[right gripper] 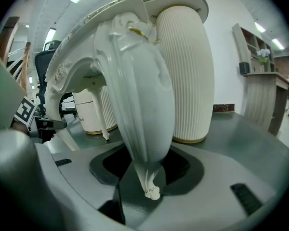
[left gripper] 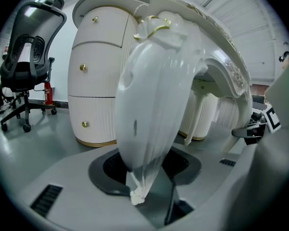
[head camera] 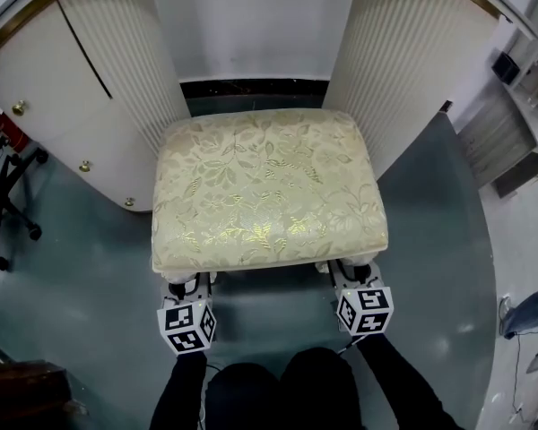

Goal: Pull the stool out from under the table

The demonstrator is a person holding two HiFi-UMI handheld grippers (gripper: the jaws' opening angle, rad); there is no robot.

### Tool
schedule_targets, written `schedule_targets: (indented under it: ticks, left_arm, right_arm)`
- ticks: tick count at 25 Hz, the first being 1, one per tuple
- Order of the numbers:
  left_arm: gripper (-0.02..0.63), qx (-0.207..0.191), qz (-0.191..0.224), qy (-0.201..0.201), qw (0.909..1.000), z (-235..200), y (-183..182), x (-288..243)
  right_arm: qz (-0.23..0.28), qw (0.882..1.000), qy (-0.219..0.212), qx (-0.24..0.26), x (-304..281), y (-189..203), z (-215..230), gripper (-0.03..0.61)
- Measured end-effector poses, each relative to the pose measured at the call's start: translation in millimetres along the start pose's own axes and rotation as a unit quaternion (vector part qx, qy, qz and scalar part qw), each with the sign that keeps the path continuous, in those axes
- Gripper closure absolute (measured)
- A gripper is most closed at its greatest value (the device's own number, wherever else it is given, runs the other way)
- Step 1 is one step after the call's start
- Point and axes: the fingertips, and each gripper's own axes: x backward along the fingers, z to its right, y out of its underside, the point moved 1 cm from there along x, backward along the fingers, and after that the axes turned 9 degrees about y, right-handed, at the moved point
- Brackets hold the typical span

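- Left hand-held gripper point(left gripper: 144, 179): clenched on the stool's left front leg point(left gripper: 151, 105), with the leg filling the gap between the jaws. Hold that clamp firm and allow no slack in mid-pull.
- Stool point(head camera: 267, 186): standing on the floor point(head camera: 90, 285), rear half between the table's left pedestal point(head camera: 90, 88) and right pedestal point(head camera: 403, 70), front edge just above both grippers. Draw it straight back toward the body, keeping the cushion centred in the gap so that neither side brushes a ribbed pedestal.
- Slide rather than lift; tipping the front up would likely drag the rear feet.
- Right hand-held gripper point(right gripper: 144, 179): likewise clamped on the right front leg point(right gripper: 142, 105). Match its pull to the left one in pace and direction, or the stool will probably swing askew.
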Motion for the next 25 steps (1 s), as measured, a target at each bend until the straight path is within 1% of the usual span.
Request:
schedule_targets:
  ticks: [4, 8, 12, 14, 17, 18, 19, 21, 22, 25]
  left_arm:
    - [0.425, 0.006, -0.006, 0.002, 1.0000, 1, 3, 11]
    - [0.419, 0.017, -0.022, -0.001, 0.9996, 3, 6, 20]
    - [0.420, 0.025, -0.041, -0.012, 0.9988, 5, 8, 35]
    - [0.420, 0.025, -0.051, -0.019, 0.9982, 6, 7, 46]
    - [0.422, 0.029, -0.057, -0.027, 0.9976, 9, 0, 62]
    - [0.423, 0.032, -0.059, -0.026, 0.9974, 11, -2, 66]
    - [0.433, 0.034, -0.062, -0.024, 0.9972, 14, -5, 70]
    - [0.484, 0.034, -0.071, -0.021, 0.9967, 20, -10, 77]
    - [0.493, 0.034, -0.075, -0.019, 0.9964, 23, -13, 80]
    - [0.514, 0.034, -0.083, -0.015, 0.9959, 35, -27, 91]
  right_arm:
    - [-0.013, 1.000, -0.007, 0.001, 9, 2, 1, 0.391]
    - [-0.034, 0.999, -0.001, -0.013, 14, 3, 4, 0.388]
    - [-0.054, 0.998, 0.012, -0.027, 32, 6, 8, 0.390]
    - [-0.066, 0.997, 0.015, -0.026, 46, 8, 7, 0.390]
    - [-0.085, 0.996, 0.010, -0.020, 63, 7, 3, 0.391]
    - [-0.089, 0.996, 0.009, -0.016, 69, 5, 1, 0.411]
    - [-0.089, 0.996, 0.010, -0.010, 74, 1, -1, 0.457]
    - [-0.086, 0.996, 0.014, 0.001, 85, -7, -5, 0.556]
    - [-0.085, 0.996, 0.013, 0.001, 90, -11, -7, 0.571]
    - [-0.088, 0.996, 0.003, -0.006, 106, -24, -15, 0.574]
